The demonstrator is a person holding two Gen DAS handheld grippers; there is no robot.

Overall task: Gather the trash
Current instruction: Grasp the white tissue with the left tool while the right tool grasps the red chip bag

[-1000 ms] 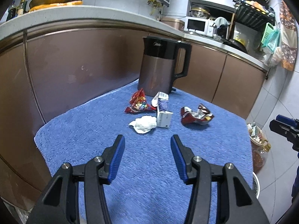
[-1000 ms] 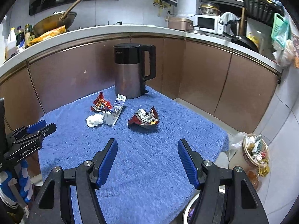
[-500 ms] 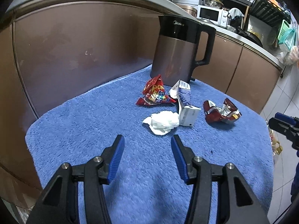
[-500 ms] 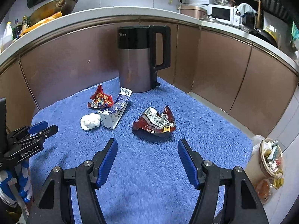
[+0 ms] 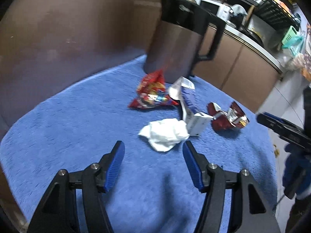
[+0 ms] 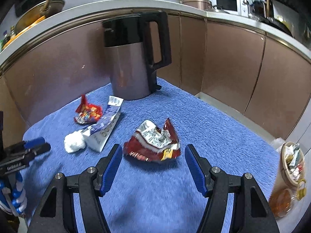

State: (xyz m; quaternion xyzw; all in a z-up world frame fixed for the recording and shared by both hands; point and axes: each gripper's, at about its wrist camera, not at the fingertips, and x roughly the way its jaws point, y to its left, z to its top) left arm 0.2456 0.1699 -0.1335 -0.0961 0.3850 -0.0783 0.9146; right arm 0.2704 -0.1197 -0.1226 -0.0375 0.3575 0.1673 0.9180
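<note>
Fluffy blue towel [image 5: 77, 128] covers the worktop. Just past the left gripper [image 5: 153, 151], the crumpled white tissue [image 5: 165, 134] lies on it; these fingers have just been spreading wider, nothing between them. The right gripper [image 6: 153, 153] is spread too, with the torn dark-red snack wrapper [image 6: 153, 143] just ahead between its fingertips, untouched.
</note>
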